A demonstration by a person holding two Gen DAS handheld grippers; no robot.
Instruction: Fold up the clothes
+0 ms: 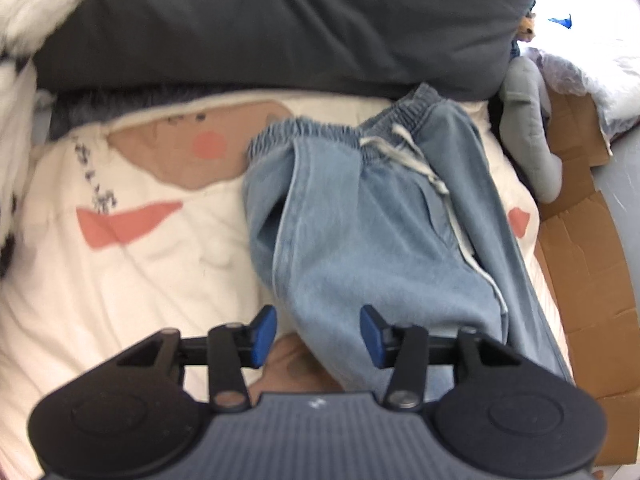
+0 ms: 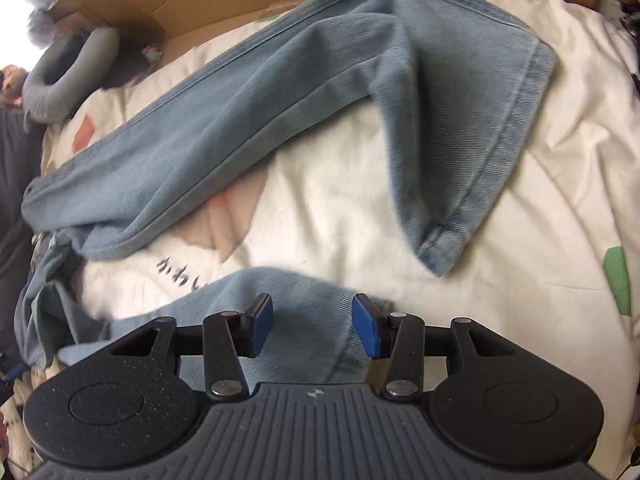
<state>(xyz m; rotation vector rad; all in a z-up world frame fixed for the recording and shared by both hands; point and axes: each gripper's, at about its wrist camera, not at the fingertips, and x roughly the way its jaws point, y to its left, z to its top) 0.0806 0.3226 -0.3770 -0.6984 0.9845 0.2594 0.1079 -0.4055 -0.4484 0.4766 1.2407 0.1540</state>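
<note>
Left gripper [image 1: 318, 334] — blue-padded fingers spread apart, nothing between them; hovering over the near edge of the jeans where one leg narrows toward the camera.

Right gripper [image 2: 313, 330] — fingers likewise parted and empty, positioned above a patch of denim at the lower end of one trouser leg; contact with the cloth cannot be told.

Jeans [image 1: 360, 216] — light blue denim, elastic waistband at the far end, lying on the duvet with the legs running back toward the left wrist camera. White drawstring [image 1: 416, 156] trails loose from the waistband across the front. In the right wrist view one leg stretches diagonally across the bed, its hem [image 2: 492, 168] turned over and flopped down onto the duvet; the other leg lies nearer, partly under the gripper.

Duvet [image 1: 120, 280] — cream cover, rumpled, printed with tan and coral shapes and a line of dark lettering.

Dark grey pillow [image 1: 280, 20] — across the head of the bed, beyond the waistband.

Grey neck pillow [image 1: 528, 132] — at the bed's edge, just beside the waistband end of the jeans.

Cardboard [image 1: 580, 272] — flattened brown sheet, alongside the bed's edge.

Black-and-white fluffy item [image 1: 36, 8] — upper corner of the left wrist view, blurred.
</note>
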